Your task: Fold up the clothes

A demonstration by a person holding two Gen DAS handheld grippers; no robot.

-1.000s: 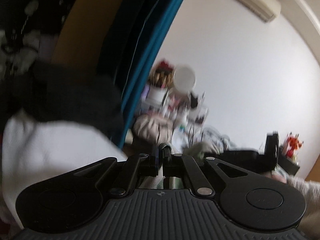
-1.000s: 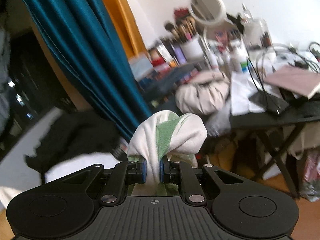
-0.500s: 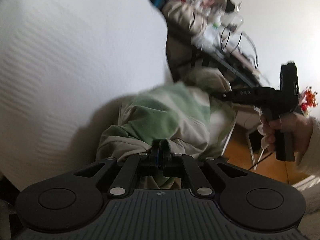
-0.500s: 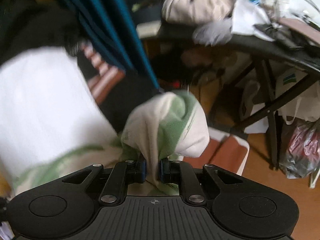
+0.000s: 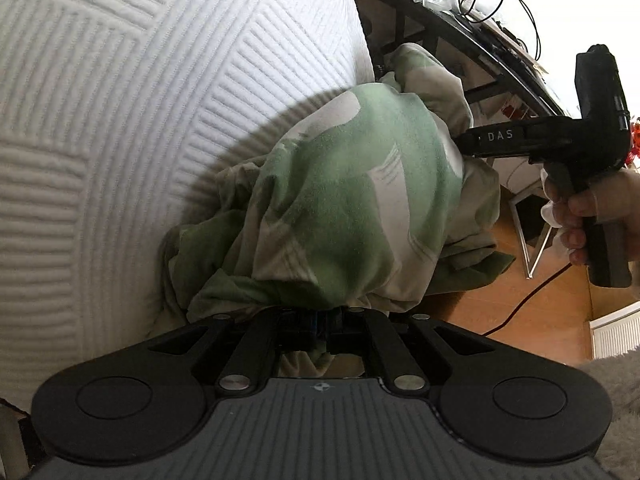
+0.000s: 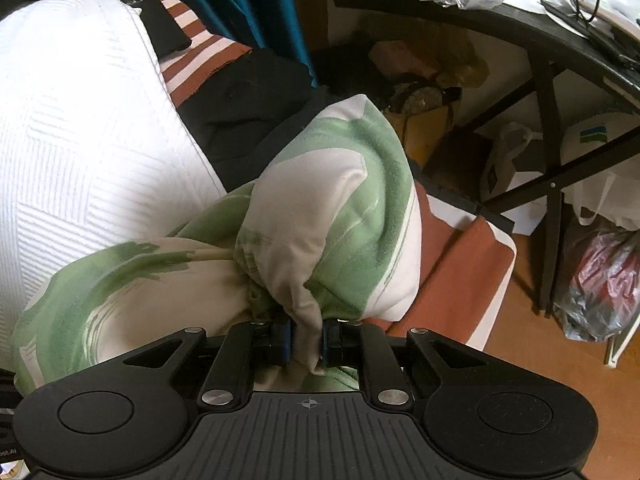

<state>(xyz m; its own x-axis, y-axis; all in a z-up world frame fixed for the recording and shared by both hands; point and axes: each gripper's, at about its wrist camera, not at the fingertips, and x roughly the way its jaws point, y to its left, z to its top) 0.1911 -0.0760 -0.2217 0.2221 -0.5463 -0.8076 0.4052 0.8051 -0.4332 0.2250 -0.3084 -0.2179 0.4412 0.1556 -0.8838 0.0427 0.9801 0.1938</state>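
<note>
Left wrist view alone shows the person's hand [image 5: 592, 216] gripping the right gripper [image 6: 307, 338] handle from the side. Right wrist view alone shows the blue curtain [image 6: 248, 4], striped cloth [image 6: 200, 56] and black desk [image 6: 500, 20]. Green and cream garment [image 5: 352, 200] lies bunched on the white quilted bed [image 5: 140, 100] near its edge. Left gripper [image 5: 316, 322] pinches one fold; right gripper fingers clamp another bunched fold.
</note>
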